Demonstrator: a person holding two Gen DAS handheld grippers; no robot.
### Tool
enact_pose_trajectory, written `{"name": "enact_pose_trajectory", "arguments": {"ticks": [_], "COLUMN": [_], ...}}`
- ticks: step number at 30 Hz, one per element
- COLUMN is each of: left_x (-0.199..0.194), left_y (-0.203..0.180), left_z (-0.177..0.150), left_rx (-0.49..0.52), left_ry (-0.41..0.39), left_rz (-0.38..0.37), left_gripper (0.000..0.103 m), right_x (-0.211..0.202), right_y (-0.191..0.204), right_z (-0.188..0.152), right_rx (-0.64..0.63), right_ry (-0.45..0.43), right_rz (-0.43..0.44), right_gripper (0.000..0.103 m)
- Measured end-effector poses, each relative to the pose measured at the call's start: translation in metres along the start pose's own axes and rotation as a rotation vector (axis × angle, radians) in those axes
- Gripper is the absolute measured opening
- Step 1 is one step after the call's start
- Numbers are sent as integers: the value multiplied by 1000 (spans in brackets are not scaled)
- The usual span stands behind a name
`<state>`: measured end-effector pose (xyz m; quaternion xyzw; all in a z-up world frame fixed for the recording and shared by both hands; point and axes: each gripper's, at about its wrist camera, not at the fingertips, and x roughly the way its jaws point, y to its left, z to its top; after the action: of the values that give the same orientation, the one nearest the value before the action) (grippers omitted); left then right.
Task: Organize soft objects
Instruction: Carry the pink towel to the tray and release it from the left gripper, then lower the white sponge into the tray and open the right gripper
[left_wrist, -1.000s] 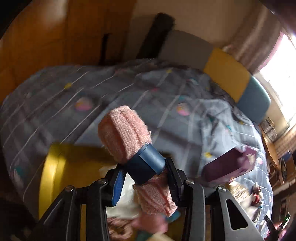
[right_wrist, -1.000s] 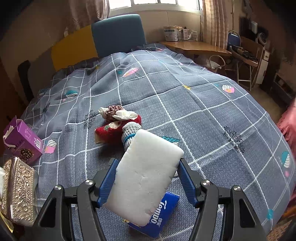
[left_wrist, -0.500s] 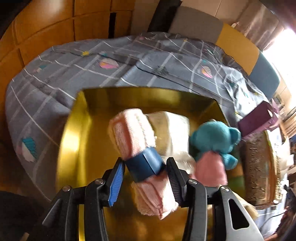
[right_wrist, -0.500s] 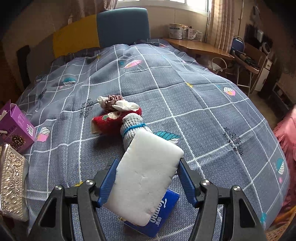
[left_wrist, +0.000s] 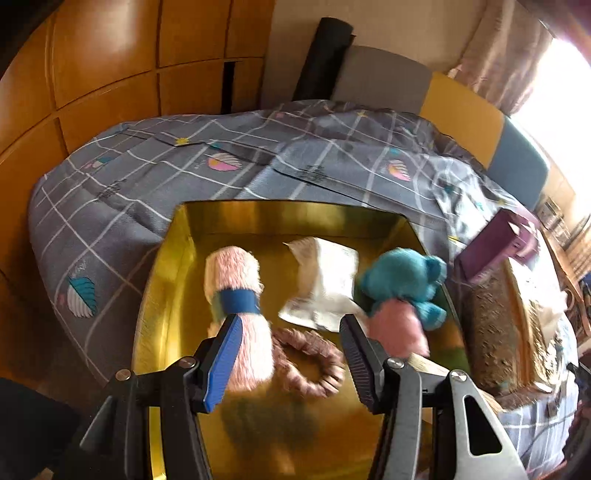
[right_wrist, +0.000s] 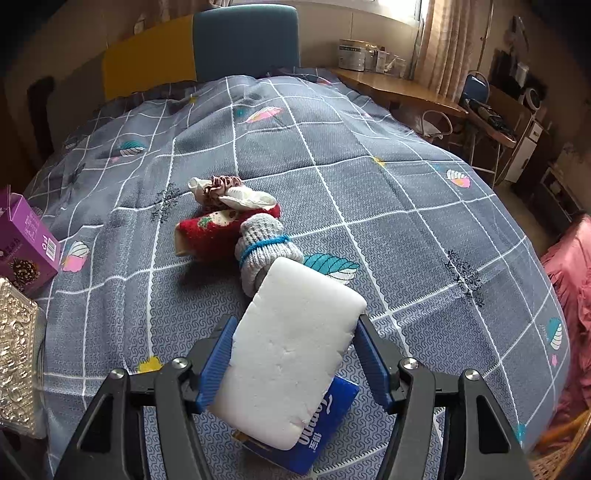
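In the left wrist view a gold box (left_wrist: 166, 258) lies on the bed. My left gripper (left_wrist: 291, 354) hangs over it, jaws opening. The pink rolled towel with a blue band (left_wrist: 236, 295) lies in the box against the left finger; the right finger stands well clear, so it is not pinched. A white tissue pack (left_wrist: 325, 280), a teal and pink plush toy (left_wrist: 402, 288) and a mauve scrunchie (left_wrist: 314, 362) also lie inside. In the right wrist view my right gripper (right_wrist: 295, 347) is shut on a white foam block (right_wrist: 291, 343), above a blue tissue pack (right_wrist: 325, 428).
On the grey checked bedcover (right_wrist: 369, 177) lie a grey rolled sock (right_wrist: 262, 243), a red sock (right_wrist: 218, 229) and a white cloth with a scrunchie (right_wrist: 229, 192). A purple carton (right_wrist: 26, 240) and an embossed silver box (right_wrist: 14, 362) sit at the left. Wooden panelling (left_wrist: 92, 74) stands behind the gold box.
The left gripper came over the gold box and lowered; its jaws widened and let the pink towel go into the box. The right gripper kept its hold and barely moved.
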<state>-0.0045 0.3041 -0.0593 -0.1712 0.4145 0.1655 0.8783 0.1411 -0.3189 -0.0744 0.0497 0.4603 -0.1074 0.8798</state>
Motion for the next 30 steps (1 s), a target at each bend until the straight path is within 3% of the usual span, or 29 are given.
{"name": "enact_pose_trajectory", "arguments": {"ticks": [9,14,19,24,30], "left_x": [-11,-16,-20,-22,-24], "left_y": [-30,-40,-46,-47,-32], "left_z": [-18,-27,-32,-35,-34], "left_rx": [90,139,164,174,130], "left_ry": [-1,-15,-20,-18,-27], "left_rz": [-37,-36,-48,-56,-44], "left_gripper": [55,55,55,55,55], "right_x": [-6,-24,-62,-116,-167], "right_y": [53,104,176,259,340], "right_z": [42,73,96,82,21], "right_rx": [-27,-87,-204,-406,-636], "right_ry": [-30,-68,-130,-166,-134], "right_rz": [79,192,368,575,770], "right_gripper": [65,65,65,65,65]}}
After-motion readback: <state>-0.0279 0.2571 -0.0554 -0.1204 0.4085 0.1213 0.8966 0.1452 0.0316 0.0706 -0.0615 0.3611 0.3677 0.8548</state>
